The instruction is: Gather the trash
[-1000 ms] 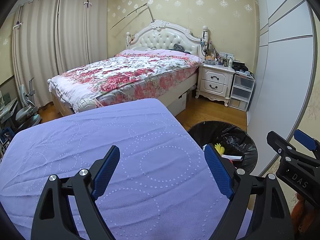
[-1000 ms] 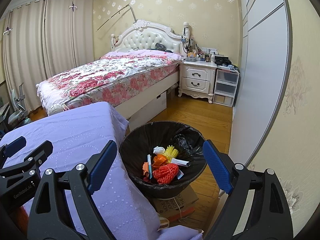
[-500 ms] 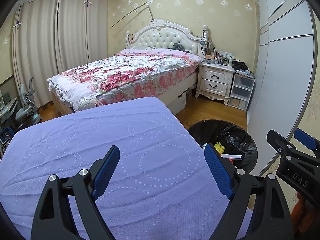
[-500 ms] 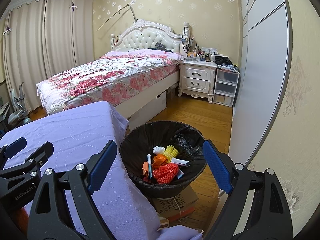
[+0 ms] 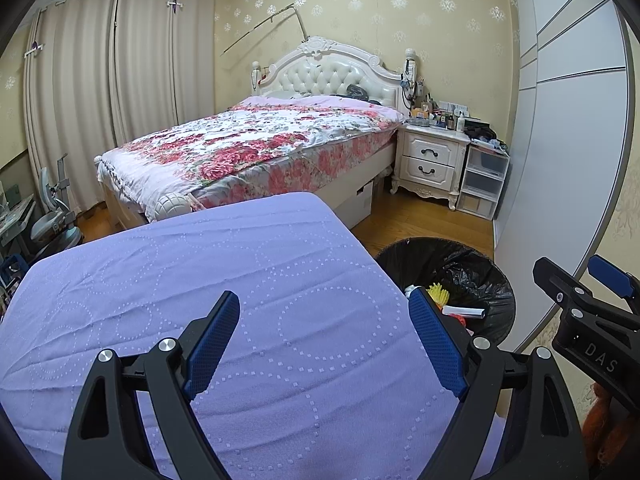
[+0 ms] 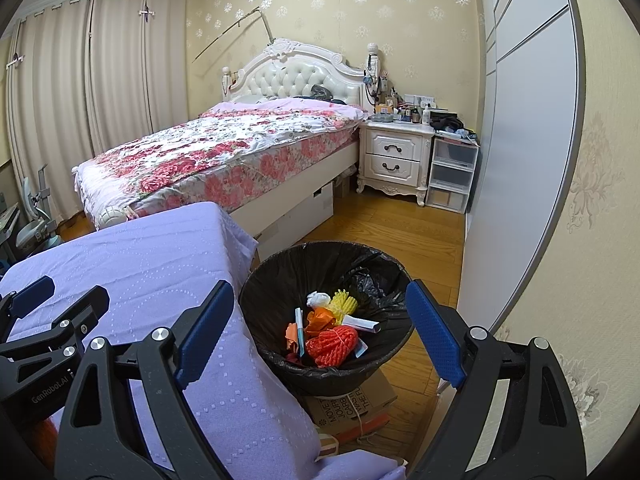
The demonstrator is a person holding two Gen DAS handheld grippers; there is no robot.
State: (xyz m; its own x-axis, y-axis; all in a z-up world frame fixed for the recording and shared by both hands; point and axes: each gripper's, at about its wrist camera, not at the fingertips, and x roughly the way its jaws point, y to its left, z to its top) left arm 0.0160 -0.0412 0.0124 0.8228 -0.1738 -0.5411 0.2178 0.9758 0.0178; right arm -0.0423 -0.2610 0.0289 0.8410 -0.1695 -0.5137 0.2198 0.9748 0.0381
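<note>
A black-lined trash bin (image 6: 280, 280) stands on the floor beside the table's right edge; it also shows in the left wrist view (image 5: 472, 264). Inside lie a red foam net (image 6: 334, 344), a yellow foam net (image 6: 343, 305), orange paper, a white wad and a blue pen. My right gripper (image 6: 320, 330) is open and empty, held above the bin's near side. My left gripper (image 5: 324, 338) is open and empty over the purple tablecloth (image 5: 180, 280), on which no trash shows.
A bed with a floral cover (image 5: 256, 144) stands behind the table. A white nightstand (image 6: 394, 158) and plastic drawers (image 6: 452, 176) stand at the back right. A wardrobe (image 6: 520, 140) lines the right wall. A cardboard box (image 6: 352, 400) sits under the bin.
</note>
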